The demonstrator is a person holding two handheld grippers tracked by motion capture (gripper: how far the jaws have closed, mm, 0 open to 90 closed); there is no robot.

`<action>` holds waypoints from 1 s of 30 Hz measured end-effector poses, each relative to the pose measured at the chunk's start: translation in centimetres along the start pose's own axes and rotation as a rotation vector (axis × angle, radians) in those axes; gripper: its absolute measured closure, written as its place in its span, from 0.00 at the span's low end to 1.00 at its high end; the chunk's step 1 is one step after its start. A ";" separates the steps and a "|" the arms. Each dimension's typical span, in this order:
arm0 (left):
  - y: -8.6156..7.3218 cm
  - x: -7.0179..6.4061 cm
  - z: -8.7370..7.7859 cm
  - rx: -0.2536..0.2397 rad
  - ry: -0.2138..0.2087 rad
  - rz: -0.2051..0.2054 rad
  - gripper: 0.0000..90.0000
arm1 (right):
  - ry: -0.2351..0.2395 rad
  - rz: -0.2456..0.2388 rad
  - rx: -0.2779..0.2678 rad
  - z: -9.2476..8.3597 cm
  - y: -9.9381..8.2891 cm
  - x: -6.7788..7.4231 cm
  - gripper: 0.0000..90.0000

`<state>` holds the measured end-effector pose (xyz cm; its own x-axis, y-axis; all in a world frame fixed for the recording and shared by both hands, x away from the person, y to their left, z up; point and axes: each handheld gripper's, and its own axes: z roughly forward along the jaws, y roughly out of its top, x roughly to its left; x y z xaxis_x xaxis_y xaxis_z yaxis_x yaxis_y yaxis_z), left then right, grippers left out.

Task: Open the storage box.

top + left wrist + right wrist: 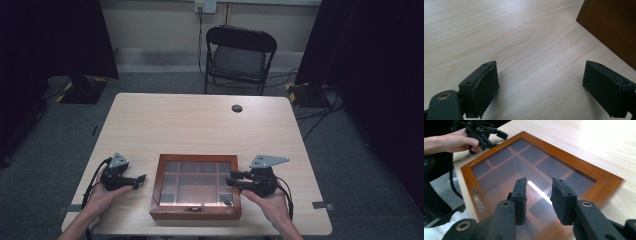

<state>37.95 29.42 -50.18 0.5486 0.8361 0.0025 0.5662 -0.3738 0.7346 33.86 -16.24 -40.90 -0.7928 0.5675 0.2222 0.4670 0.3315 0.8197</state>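
While box (196, 187) sits shut at table's (200, 120) 6 o'clock | left gripper (131, 182) at its 9, jaws wide, empty | right gripper (235, 179) at 3, jaws partly apart, empty | likely rigid, heavyish, glass lid fragile; grip wooden frame or front latch (478, 199)

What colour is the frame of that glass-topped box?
Reddish-brown wood; the glass-lidded wooden box shows it best in the right gripper view.

left tool (139, 180) jaws wide, right tool (231, 178) narrower
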 end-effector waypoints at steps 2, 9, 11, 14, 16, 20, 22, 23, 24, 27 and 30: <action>0.0 0.0 0.0 0.000 0.000 0.000 0.14 | 0.015 -0.013 0.005 0.4 0.2 0.4 0.75; 0.0 0.0 0.0 0.000 0.000 -0.001 0.14 | 0.078 -0.052 0.031 1.7 0.7 1.9 0.80; 0.0 0.0 0.0 0.000 0.000 0.000 0.14 | 0.121 -0.075 0.044 2.6 0.8 2.8 0.82; 0.0 0.0 0.0 -0.001 0.000 -0.002 0.14 | 0.159 -0.097 0.067 3.4 0.8 3.5 0.85; 0.0 0.0 0.0 0.000 0.000 0.000 0.14 | 0.170 -0.103 0.071 3.7 0.7 3.8 0.86; 0.0 0.0 0.0 0.000 -0.001 0.001 0.13 | 0.221 -0.121 0.108 5.1 0.3 4.7 0.88; 0.1 0.0 0.1 -0.002 -0.002 -0.001 0.13 | 0.242 -0.132 0.121 5.6 0.1 5.0 0.89; 0.1 0.0 0.1 -0.001 -0.002 -0.001 0.13 | 0.242 -0.132 0.121 5.6 0.1 5.0 0.89; 0.1 0.0 0.1 -0.001 -0.002 0.000 0.13 | 0.248 -0.137 0.132 5.9 -0.1 5.2 0.88; 0.1 0.0 0.1 0.001 0.001 0.000 0.13 | 0.276 -0.150 0.148 6.4 -0.3 5.7 0.88; 0.1 0.0 0.1 0.001 0.002 -0.001 0.13 | 0.281 -0.162 0.165 7.0 -0.7 5.9 0.87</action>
<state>38.05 29.35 -50.19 0.5466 0.8374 0.0031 0.5677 -0.3733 0.7337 31.56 -7.84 -43.79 -0.9276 0.2758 0.2518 0.3654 0.5305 0.7649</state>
